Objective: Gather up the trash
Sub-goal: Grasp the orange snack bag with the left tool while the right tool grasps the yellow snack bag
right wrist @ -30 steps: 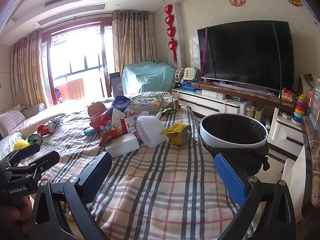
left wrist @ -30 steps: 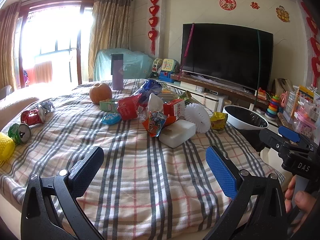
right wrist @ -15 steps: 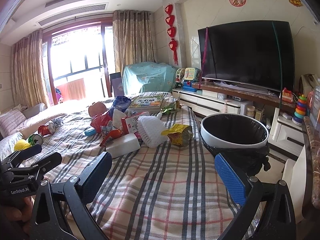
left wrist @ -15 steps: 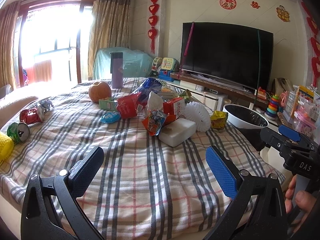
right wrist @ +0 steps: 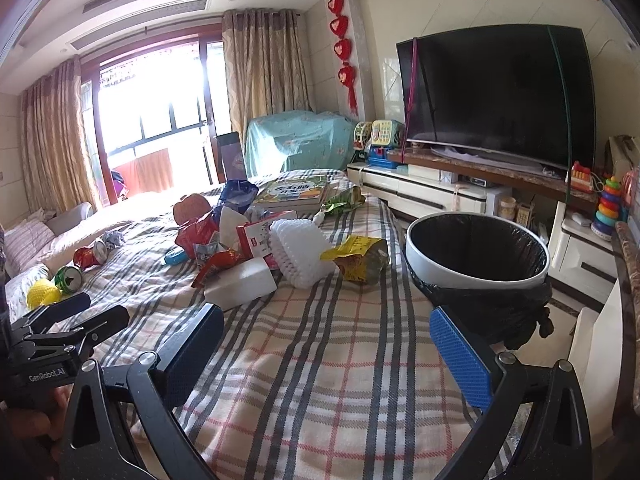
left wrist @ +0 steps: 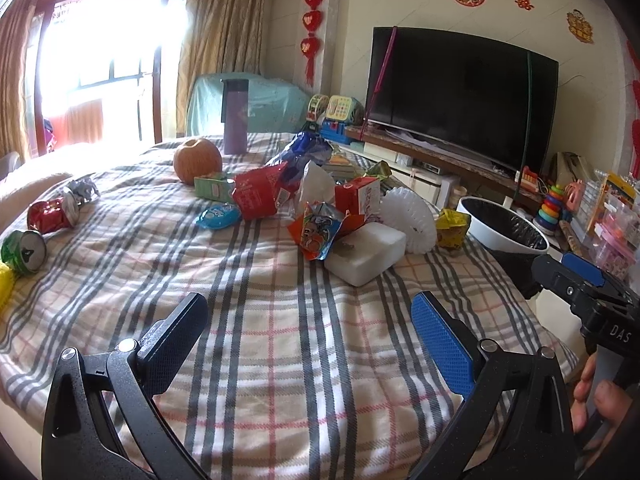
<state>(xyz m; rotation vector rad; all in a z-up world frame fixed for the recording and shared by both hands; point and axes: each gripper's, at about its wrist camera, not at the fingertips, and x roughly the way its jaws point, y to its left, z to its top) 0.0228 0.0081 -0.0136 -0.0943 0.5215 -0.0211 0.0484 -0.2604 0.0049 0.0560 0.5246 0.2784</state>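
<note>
Trash lies in a heap on a plaid blanket (left wrist: 248, 320): a white foam block (left wrist: 365, 258), an orange snack wrapper (left wrist: 318, 232), a red carton (left wrist: 358, 200), a white foam net (right wrist: 300, 256) and a yellow bag (right wrist: 356, 258). Crushed cans, red (left wrist: 52, 214) and green (left wrist: 24, 250), lie at the left. A white bin with a black liner (right wrist: 476, 252) stands beside the bed at the right. My left gripper (left wrist: 308, 332) and right gripper (right wrist: 328, 340) are both open and empty, over the near blanket.
An apple (left wrist: 197, 160), a purple bottle (left wrist: 235, 116) and a book (right wrist: 296, 194) sit at the far side of the bed. A TV (right wrist: 496, 92) on a low cabinet and toys stand along the right wall. A sofa (right wrist: 28, 240) is at the left.
Both grippers have moved slightly forward toward the heap. Both stay open and empty.
</note>
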